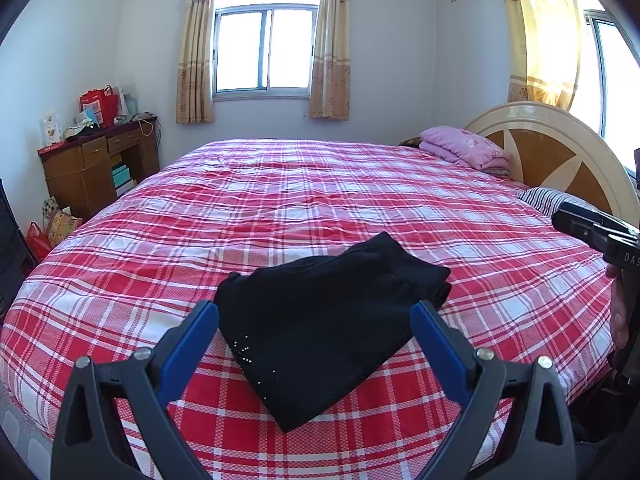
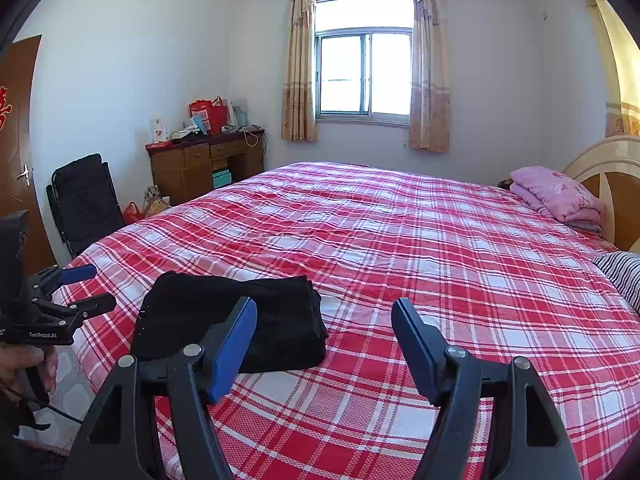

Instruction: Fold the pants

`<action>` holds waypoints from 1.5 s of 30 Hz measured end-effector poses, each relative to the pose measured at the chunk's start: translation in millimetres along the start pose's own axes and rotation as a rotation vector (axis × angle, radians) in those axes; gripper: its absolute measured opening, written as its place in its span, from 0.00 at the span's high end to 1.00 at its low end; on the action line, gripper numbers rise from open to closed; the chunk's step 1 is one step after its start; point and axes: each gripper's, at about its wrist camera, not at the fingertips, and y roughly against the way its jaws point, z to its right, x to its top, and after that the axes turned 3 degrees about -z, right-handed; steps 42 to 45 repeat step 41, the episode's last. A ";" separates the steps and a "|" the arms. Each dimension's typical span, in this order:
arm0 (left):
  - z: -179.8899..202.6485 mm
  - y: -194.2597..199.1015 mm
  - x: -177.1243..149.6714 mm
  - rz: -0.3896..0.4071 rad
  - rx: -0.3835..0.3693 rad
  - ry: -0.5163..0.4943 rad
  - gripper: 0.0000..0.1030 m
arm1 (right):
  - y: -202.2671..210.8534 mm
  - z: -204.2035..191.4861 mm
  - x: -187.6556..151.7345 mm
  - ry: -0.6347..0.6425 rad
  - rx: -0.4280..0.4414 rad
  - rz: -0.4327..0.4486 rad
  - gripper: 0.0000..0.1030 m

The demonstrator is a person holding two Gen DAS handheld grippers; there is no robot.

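Note:
The black pants point(image 1: 324, 324) lie folded in a compact bundle on the red plaid bed point(image 1: 320, 200), near its front edge. They also show in the right wrist view point(image 2: 236, 316), left of centre. My left gripper point(image 1: 316, 312) is open and empty, held just in front of the bundle. It also shows at the left edge of the right wrist view point(image 2: 86, 288). My right gripper point(image 2: 324, 312) is open and empty, to the right of the bundle and above the sheet. Its body shows at the right edge of the left wrist view point(image 1: 600, 232).
A folded pink blanket point(image 1: 466, 146) and a striped pillow point(image 1: 548, 198) lie by the headboard point(image 1: 560, 152) on the right. A cluttered wooden desk point(image 1: 96, 160) stands at the far left wall. A black folding chair point(image 2: 86, 200) and a door point(image 2: 16, 140) are on the left.

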 end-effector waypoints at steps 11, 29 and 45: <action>-0.9 -3.2 1.1 -0.017 0.047 -0.010 0.01 | -3.1 0.0 -2.2 0.000 -0.004 -0.008 0.30; 7.7 -1.2 2.1 0.003 0.181 -0.059 0.00 | -5.8 -3.0 -3.9 0.022 -0.019 -0.013 0.30; 7.4 -1.0 -2.2 0.021 0.169 -0.059 0.00 | -8.8 -5.1 -5.7 0.030 -0.025 -0.026 0.30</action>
